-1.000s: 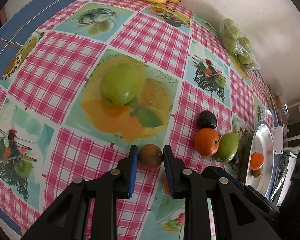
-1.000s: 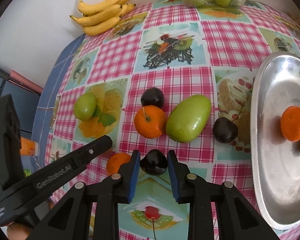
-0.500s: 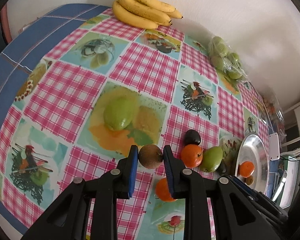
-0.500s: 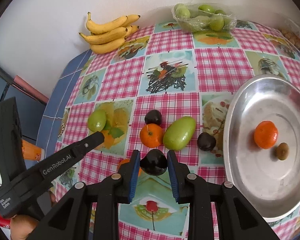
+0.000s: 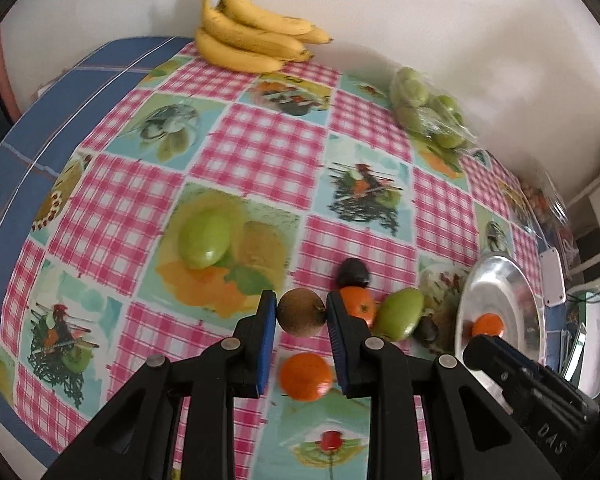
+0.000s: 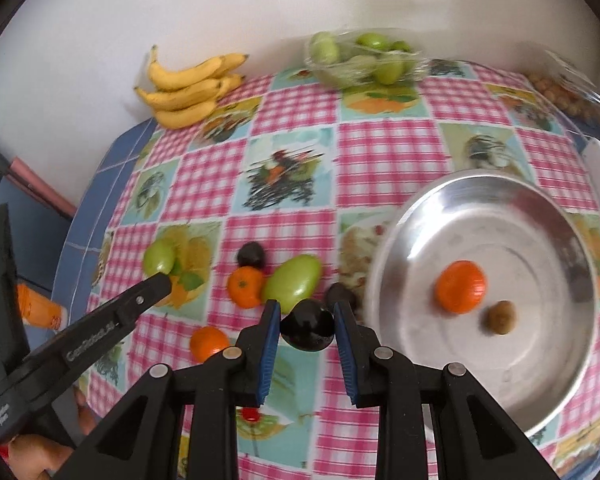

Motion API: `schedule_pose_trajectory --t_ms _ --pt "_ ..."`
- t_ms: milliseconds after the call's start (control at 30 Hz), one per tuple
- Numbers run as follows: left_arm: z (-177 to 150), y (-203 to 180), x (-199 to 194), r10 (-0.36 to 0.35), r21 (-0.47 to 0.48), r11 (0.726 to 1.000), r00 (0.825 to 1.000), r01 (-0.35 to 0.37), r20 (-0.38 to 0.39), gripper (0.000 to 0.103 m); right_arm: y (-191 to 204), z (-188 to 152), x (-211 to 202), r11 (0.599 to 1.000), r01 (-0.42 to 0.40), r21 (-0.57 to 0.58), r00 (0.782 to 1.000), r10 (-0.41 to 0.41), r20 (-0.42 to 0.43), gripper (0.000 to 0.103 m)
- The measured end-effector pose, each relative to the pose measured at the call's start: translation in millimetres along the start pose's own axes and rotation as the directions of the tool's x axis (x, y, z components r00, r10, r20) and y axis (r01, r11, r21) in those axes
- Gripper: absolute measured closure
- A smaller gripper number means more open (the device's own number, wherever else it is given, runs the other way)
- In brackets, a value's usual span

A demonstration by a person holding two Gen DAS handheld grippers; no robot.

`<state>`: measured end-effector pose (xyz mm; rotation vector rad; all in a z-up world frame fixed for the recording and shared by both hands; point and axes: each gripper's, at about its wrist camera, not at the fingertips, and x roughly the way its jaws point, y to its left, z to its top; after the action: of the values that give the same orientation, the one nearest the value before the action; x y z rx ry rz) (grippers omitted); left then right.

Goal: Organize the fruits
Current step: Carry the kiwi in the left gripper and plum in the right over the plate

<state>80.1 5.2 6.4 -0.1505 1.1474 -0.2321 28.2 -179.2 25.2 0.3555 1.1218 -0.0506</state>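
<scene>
My left gripper (image 5: 302, 312) is shut on a brown kiwi (image 5: 302, 312), held above the checked tablecloth. My right gripper (image 6: 307, 325) is shut on a dark plum (image 6: 307, 325), lifted near the left rim of the steel plate (image 6: 540, 216). In the plate lie an orange (image 6: 460, 287) and a kiwi (image 6: 500, 317). On the cloth remain a green mango (image 6: 293, 281), an orange (image 6: 244, 286), a dark plum (image 6: 251, 255), another plum (image 6: 338, 294), a second orange (image 6: 208, 343) and a green fruit (image 6: 159, 257). The left gripper's body (image 6: 79, 348) shows in the right wrist view.
A bunch of bananas (image 5: 251, 42) lies at the far edge by the white wall. A clear bag of green fruit (image 5: 428, 108) sits further right. A bag of small nuts (image 6: 556, 92) lies at the far right. The blue table edge (image 5: 59, 92) runs along the left.
Both grippers have risen from the table with their fruit still held. The table looks smaller and more of the wall and plate shows. The right gripper has shifted toward the plate.
</scene>
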Motion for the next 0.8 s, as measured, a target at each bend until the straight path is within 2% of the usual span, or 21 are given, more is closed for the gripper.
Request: schedule_pose_trajectory --t_ms 333,800 --pt "-13.0 -66.3 -5.1 -0.033 0.152 0.988 0.999 0.030 0.017 0.077 -57.0 4.5 -20.7 0.993 0.057 0.104 0.997 -0.061 0.036 0.073" --pt "-52.8 -155.9 12.9 -0.089 0.355 0.930 0.995 0.099 -0.044 0.077 -145.3 -6.5 -39.1 0.955 0.145 0.258 0.987 -0.159 0.036 0.073"
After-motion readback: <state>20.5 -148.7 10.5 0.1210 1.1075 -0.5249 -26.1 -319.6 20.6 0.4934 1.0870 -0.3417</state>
